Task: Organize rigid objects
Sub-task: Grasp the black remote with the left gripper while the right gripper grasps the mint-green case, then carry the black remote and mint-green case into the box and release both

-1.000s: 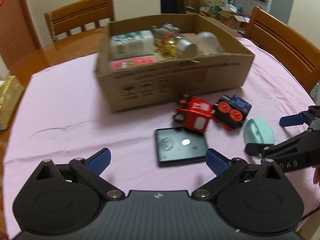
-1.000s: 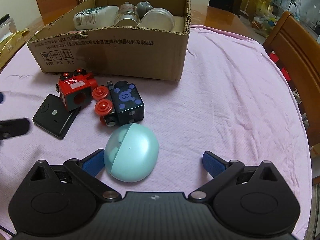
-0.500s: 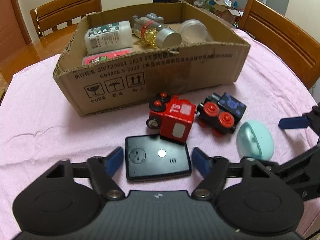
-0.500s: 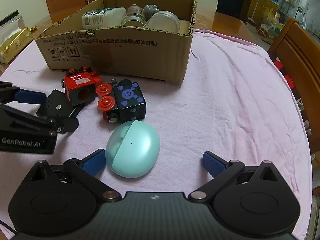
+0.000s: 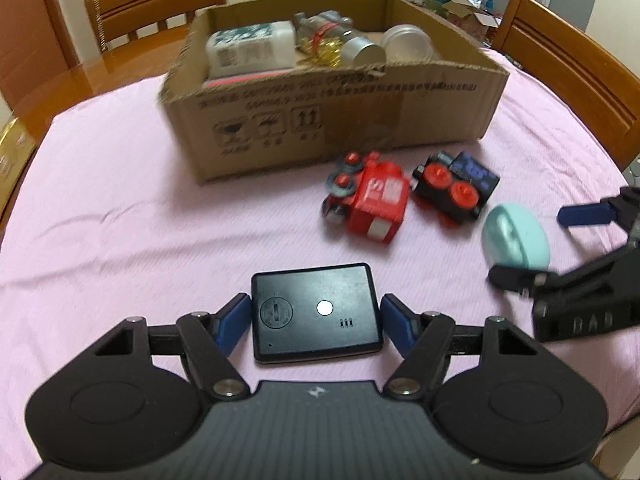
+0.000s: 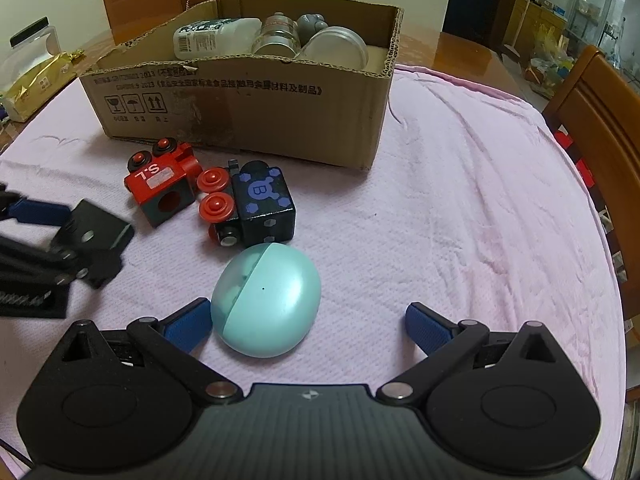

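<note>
A flat black device (image 5: 320,332) sits between the blue pads of my left gripper (image 5: 315,309), which is shut on its two sides; it lies apart from the toys. In the right wrist view the same left gripper (image 6: 80,240) and black device (image 6: 100,228) show at the left edge. A teal egg-shaped case (image 6: 268,300) lies on the pink cloth inside my right gripper (image 6: 308,320), which is open; the case rests against the left pad, far from the right one. A red toy train (image 5: 376,204) and a black-and-blue toy train (image 5: 456,188) lie before the cardboard box (image 5: 360,120).
The box holds a white bottle (image 5: 248,48), a glass jar (image 5: 340,40) and a clear round tub (image 5: 408,40). Wooden chairs (image 5: 568,64) stand around the table. A gold packet (image 6: 36,84) lies at the far left. Bare pink cloth (image 6: 480,200) stretches to the right of the box.
My left gripper came down around the black device and its jaws narrowed onto it; the device now lies away from the red train. The right gripper has stayed by the teal case.
</note>
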